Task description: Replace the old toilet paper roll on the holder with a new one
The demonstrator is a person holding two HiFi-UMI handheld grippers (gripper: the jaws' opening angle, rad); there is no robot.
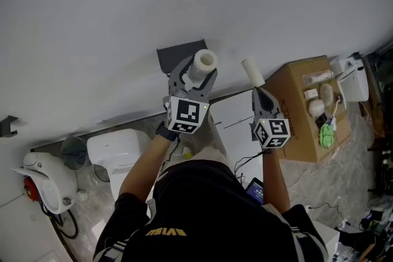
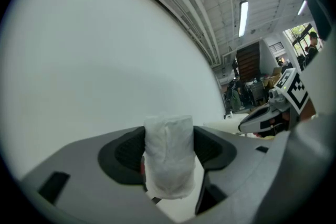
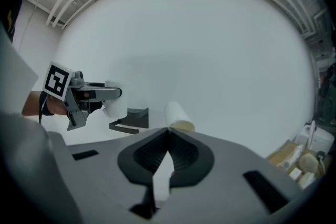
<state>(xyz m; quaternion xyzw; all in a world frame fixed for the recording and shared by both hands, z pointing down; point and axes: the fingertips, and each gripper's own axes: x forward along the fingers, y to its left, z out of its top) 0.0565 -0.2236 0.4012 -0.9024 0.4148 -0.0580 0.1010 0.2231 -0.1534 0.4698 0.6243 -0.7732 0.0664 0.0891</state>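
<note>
My left gripper [image 1: 199, 75] is shut on a thick white toilet paper roll [image 1: 203, 62], held just right of the dark grey wall holder [image 1: 178, 54]. In the left gripper view the roll [image 2: 168, 157] stands between the jaws [image 2: 169, 139]. My right gripper [image 1: 258, 91] is shut on the end of a thin, nearly spent roll [image 1: 252, 72], out to the right of the holder. In the right gripper view that thin roll [image 3: 178, 112] pokes out past the closed jaws [image 3: 169, 131]; the empty holder [image 3: 131, 119] and the left gripper [image 3: 113, 94] show at left.
A white wall fills the upper head view. Below stand a white toilet [image 1: 114, 148], a white and red device [image 1: 43, 179] at left, and a cardboard box [image 1: 295, 123] with small items on top at right. A tablet [image 1: 255, 189] lies near the person.
</note>
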